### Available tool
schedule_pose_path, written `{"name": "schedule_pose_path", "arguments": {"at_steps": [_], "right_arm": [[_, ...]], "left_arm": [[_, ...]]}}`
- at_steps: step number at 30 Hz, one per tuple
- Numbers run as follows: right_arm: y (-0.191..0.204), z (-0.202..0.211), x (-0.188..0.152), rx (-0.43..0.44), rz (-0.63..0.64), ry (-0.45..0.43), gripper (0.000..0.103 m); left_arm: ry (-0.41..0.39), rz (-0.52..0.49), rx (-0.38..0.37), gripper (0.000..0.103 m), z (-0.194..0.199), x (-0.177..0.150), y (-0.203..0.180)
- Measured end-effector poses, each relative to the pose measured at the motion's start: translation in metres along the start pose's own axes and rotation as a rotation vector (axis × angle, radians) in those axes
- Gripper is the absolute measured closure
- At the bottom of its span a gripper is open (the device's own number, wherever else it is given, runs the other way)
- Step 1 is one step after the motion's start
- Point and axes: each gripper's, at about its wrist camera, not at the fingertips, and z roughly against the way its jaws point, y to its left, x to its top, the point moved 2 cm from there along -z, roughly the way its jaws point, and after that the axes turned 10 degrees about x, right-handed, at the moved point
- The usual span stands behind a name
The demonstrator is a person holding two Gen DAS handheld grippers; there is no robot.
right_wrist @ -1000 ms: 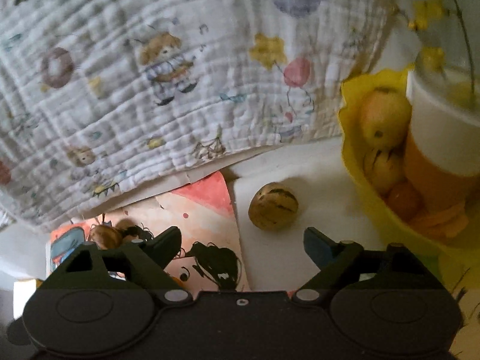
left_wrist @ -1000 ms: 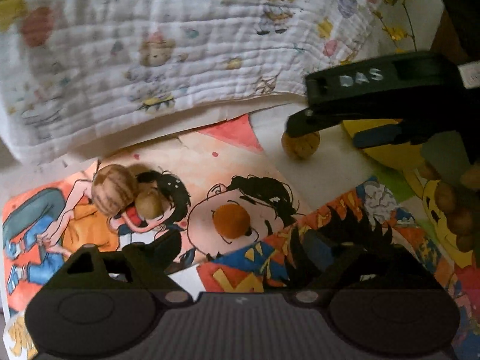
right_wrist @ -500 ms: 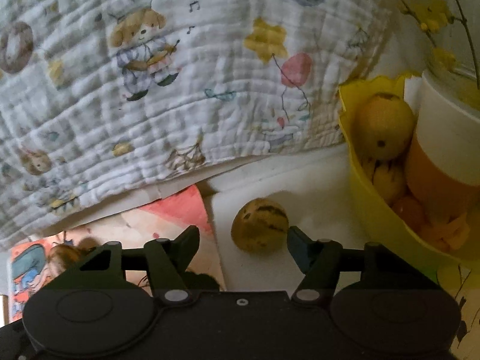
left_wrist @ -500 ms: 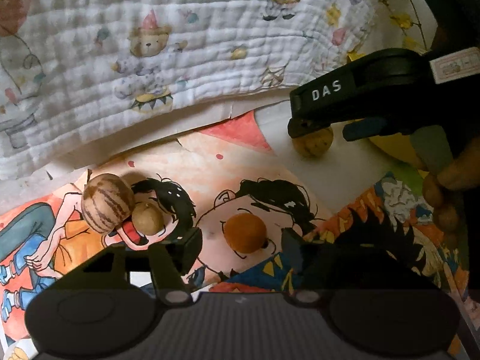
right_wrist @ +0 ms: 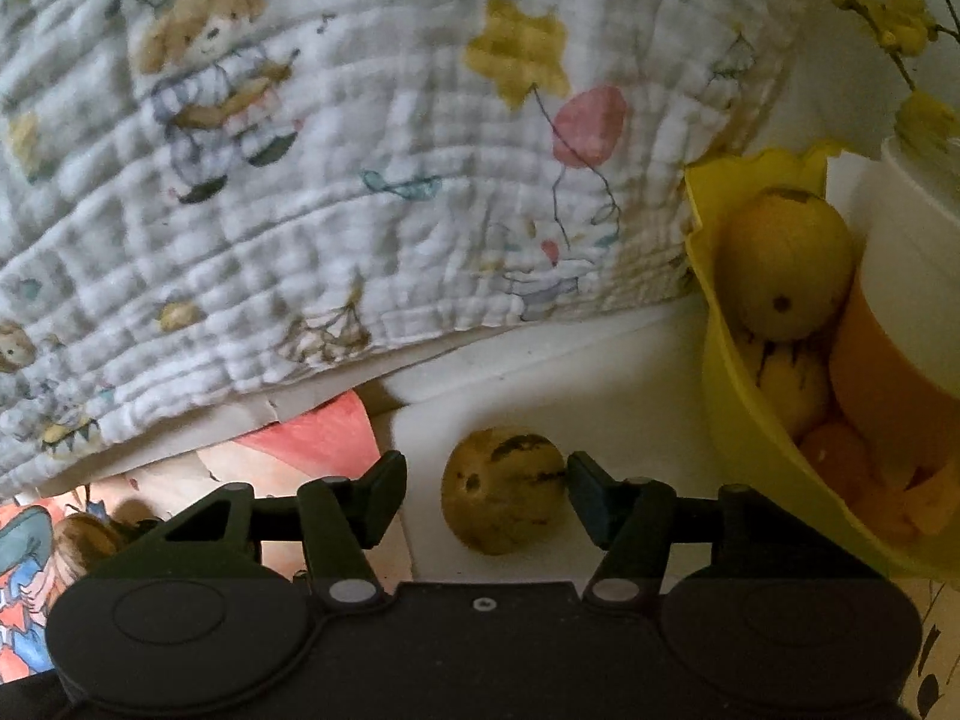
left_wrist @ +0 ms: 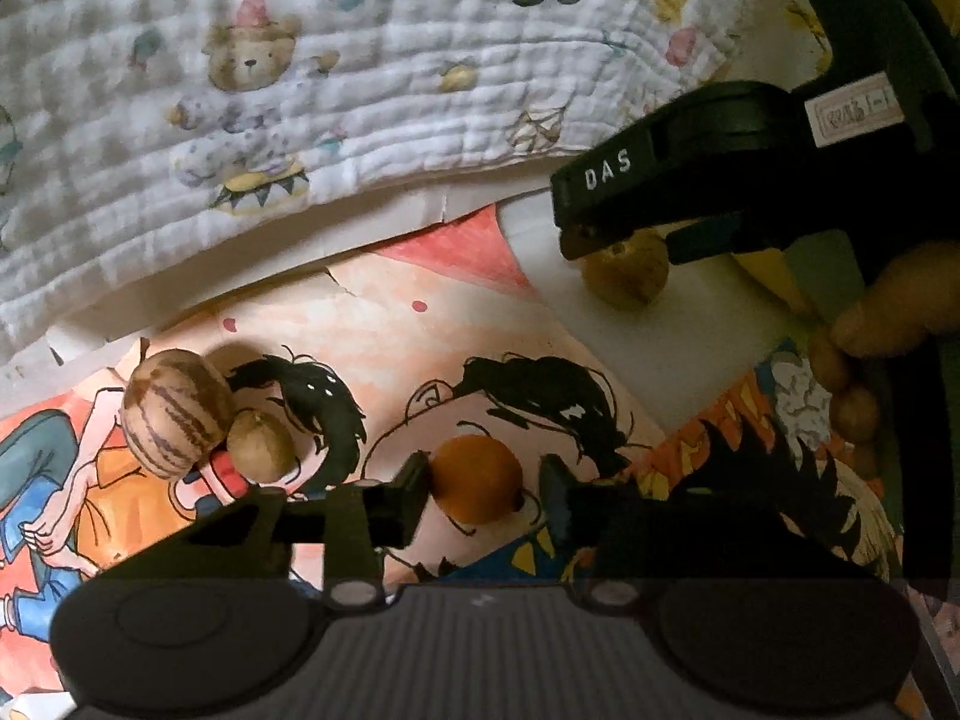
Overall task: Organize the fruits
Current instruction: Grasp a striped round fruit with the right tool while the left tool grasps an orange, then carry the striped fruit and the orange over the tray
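- A quilted blanket (right_wrist: 336, 192), white with bears and balloons, fills the far side of both views; its folded edge overhangs the back of the tabletop (right_wrist: 630, 372).
- Cartoon posters (left_wrist: 372, 360) cover the near and left part of the tabletop, leaving a bare white strip between their edge and the yellow bowl (right_wrist: 738, 420) on the right.
- The bowl holds a yellow-green round fruit (right_wrist: 786, 264), a streaked yellow fruit and orange pieces, beside an orange-and-white cup (right_wrist: 900, 312).
- The left claw (left_wrist: 483, 483) sits low over the posters, its fingers narrowly apart on either side of an orange fruit (left_wrist: 477, 480), the left finger touching it, the right just beside it.
- The right claw (right_wrist: 486, 483) reaches in from the right over the white strip, fingers moderately wide around a spotted yellow fruit (right_wrist: 504, 492); the right finger touches it, the left stands off.
- A striped brown fruit (left_wrist: 177, 414) and a smaller olive fruit (left_wrist: 261, 444) touch each other, left of the left claw.
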Motion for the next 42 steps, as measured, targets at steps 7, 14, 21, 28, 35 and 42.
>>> {"name": "schedule_pose_path", "arguments": {"at_steps": [7,14,21,28,35,42], "right_arm": [[-0.002,-0.015,-0.002,-0.010,0.041,0.022,0.048],[-0.005,-0.020,-0.013,0.004,0.089,0.013,0.054],[-0.005,0.002,-0.032,0.048,0.108,0.021,0.055],[-0.010,0.026,-0.059,0.080,0.098,0.020,0.055],[-0.014,0.068,-0.069,0.127,0.129,0.004,0.055],[-0.024,0.119,-0.095,0.174,0.181,-0.001,0.055]], "left_arm": [[0.011,0.019,0.024,0.067,-0.003,0.002,-0.002],[0.032,0.077,0.044,0.068,-0.003,0.006,-0.003],[0.064,0.126,0.035,0.068,0.002,0.003,0.000],[0.075,0.161,0.052,0.068,0.019,-0.010,0.001],[0.052,0.195,0.054,0.068,0.047,-0.016,-0.004],[0.028,0.215,0.058,0.068,0.081,-0.028,-0.013]]}}
